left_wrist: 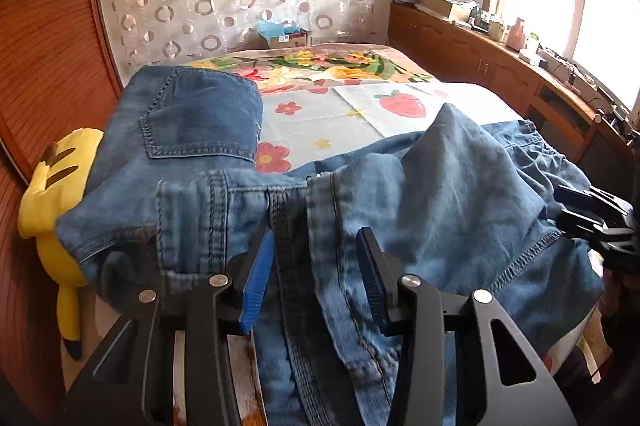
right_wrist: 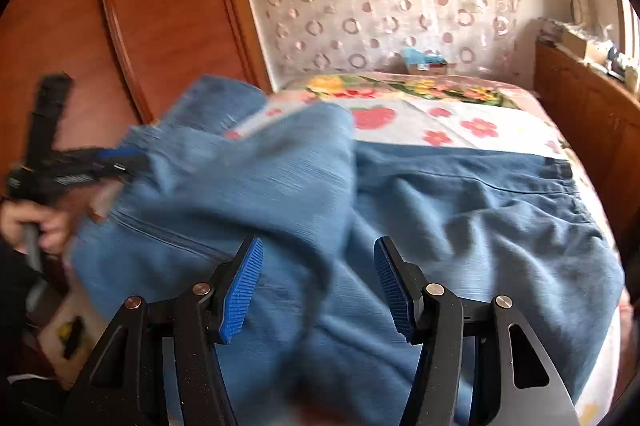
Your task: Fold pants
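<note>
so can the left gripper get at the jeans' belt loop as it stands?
Probably yes: the left gripper is open, the belt loop lies between its pads, nothing covers it.

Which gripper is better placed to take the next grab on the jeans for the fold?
Probably left. The left gripper has open jaws straddling a seam ridge of the jeans; the right gripper hangs open over flat denim.

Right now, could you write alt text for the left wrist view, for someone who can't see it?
Blue jeans lie rumpled over a bed with a flowered sheet, and the left gripper stands open over a seam, its blue pads not pressing the cloth. A yellow plush toy sits at the left; the right gripper shows at the right edge.
</note>
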`<state>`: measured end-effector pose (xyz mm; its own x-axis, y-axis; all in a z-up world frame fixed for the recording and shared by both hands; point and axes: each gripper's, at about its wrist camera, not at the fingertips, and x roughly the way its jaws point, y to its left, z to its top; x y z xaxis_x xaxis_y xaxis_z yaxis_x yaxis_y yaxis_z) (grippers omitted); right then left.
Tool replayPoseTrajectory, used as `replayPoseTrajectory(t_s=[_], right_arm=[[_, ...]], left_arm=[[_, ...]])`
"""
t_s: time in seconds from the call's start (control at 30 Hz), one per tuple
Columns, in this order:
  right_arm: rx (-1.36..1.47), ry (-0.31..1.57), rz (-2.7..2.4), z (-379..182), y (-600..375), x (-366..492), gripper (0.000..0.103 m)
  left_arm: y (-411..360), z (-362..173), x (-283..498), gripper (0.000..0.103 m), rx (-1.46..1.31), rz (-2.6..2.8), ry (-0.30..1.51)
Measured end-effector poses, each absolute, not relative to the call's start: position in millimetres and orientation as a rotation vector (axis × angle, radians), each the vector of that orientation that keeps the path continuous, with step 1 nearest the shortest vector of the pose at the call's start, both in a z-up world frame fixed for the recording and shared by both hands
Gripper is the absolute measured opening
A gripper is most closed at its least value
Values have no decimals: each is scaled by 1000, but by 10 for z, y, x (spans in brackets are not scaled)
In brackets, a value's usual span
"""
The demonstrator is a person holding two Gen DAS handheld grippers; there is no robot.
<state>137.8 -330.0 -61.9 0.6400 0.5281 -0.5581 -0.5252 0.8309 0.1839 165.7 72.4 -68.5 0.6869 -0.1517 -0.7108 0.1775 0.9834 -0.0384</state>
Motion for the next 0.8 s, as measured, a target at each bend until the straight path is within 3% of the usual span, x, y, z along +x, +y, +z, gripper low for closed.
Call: replayPoseTrajectory(t_s=[0.13,0.23,0.27,0.37,0.6,0.8], right_arm=[[2,621,699,-534,-3044,1167,58],[-5,647,781,-584,-2787,1059,53],[-15,654,806,-615,-2694,1022,51],[-38,674,855,-685,-2542,956,51],[-82,672,967,-687,-2298,826,51],[-119,675,1046,-736,-2185,705,45]], left_arm=[[703,-687,1775,40,33,-210,809],[679,-716,1883,30,51,-231,832],[671,-733,1905,22,60,-235,840],[651,-738,1880,10,73,-235,838],[641,-631,1827,10,100,-233,816],[683,-699,1864,10,93,-227,834]])
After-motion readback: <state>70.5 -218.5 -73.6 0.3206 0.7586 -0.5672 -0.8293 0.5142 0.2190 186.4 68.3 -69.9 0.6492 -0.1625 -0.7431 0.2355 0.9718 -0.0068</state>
